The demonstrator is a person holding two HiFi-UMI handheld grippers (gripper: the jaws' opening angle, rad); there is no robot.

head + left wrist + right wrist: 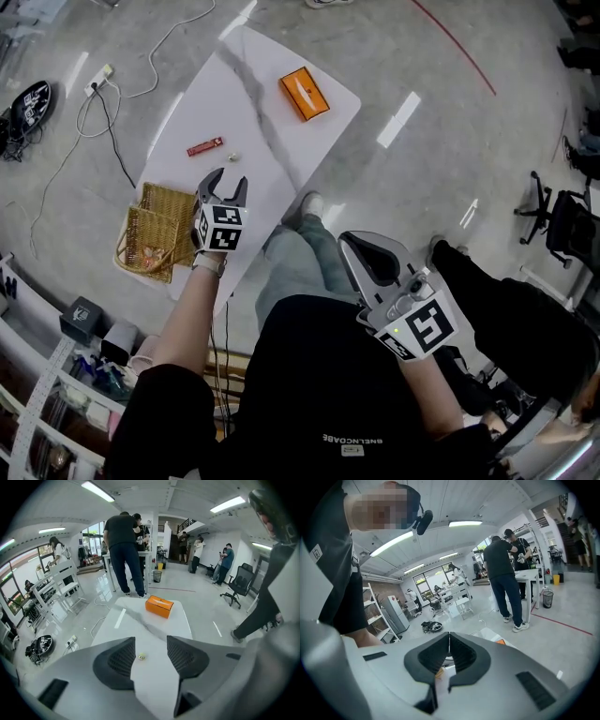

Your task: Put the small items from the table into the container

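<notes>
Left fingers [117,660] open over a tiny pale item [141,656], likely light; pinch its middle. Right fingers [461,656] closed.

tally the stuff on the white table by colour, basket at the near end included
orange box: 1
red packet: 1
small pale item: 1
tan wicker basket: 1
total: 4
</notes>
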